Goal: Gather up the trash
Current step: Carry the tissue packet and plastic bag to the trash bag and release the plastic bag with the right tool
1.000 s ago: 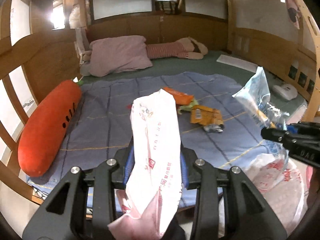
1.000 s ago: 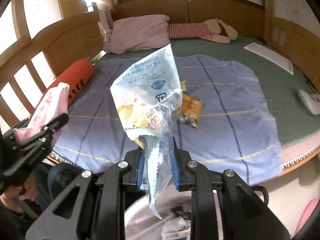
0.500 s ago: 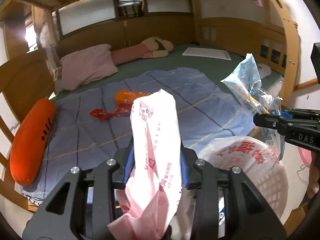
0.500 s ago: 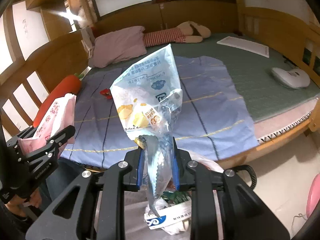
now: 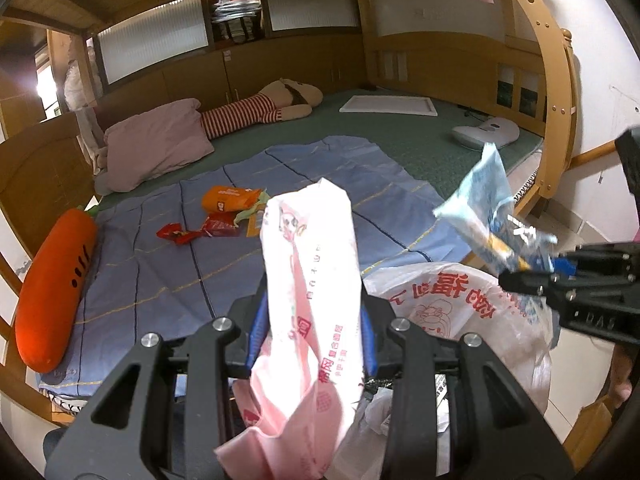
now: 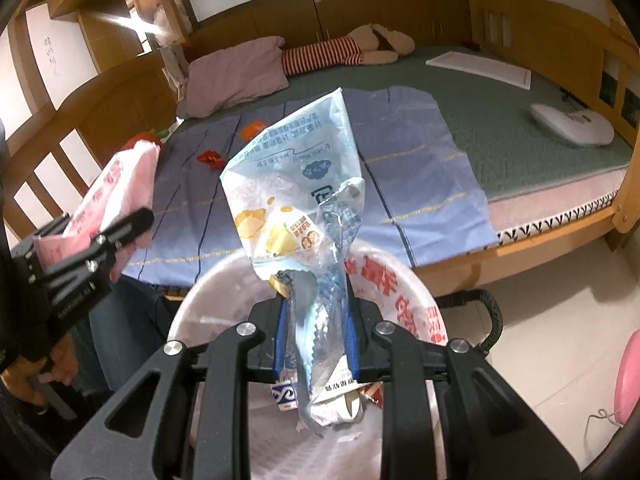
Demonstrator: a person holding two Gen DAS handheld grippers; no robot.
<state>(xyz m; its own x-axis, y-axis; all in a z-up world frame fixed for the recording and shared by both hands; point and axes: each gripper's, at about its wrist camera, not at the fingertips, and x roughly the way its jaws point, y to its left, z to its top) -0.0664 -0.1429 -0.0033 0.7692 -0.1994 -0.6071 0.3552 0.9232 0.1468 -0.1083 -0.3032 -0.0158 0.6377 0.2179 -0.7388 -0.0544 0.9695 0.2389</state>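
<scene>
My left gripper [image 5: 311, 320] is shut on a pink and white wrapper [image 5: 310, 280], held beside the bed edge; it also shows in the right wrist view [image 6: 116, 196]. My right gripper [image 6: 316, 328] is shut on a clear blue snack bag [image 6: 296, 200], held over the open trash bin lined with a white bag with red print [image 6: 400, 292]. The bin also shows in the left wrist view [image 5: 452, 304] with litter inside. More wrappers lie on the blue blanket: an orange one [image 5: 224, 198] and a red one [image 5: 176, 234].
A carrot plush [image 5: 56, 280] lies along the bed's left rail. A pink pillow [image 5: 156, 144], a striped doll [image 5: 260, 104], a white board [image 5: 388, 104] and a white device [image 5: 484, 132] lie on the green mattress. A wooden bedpost [image 5: 556, 120] stands right. A pink object [image 6: 628, 372] sits on the floor.
Both grippers have swung right and back from the bed with their wrappers. The right gripper now hangs over the bin, which fills more of both views.
</scene>
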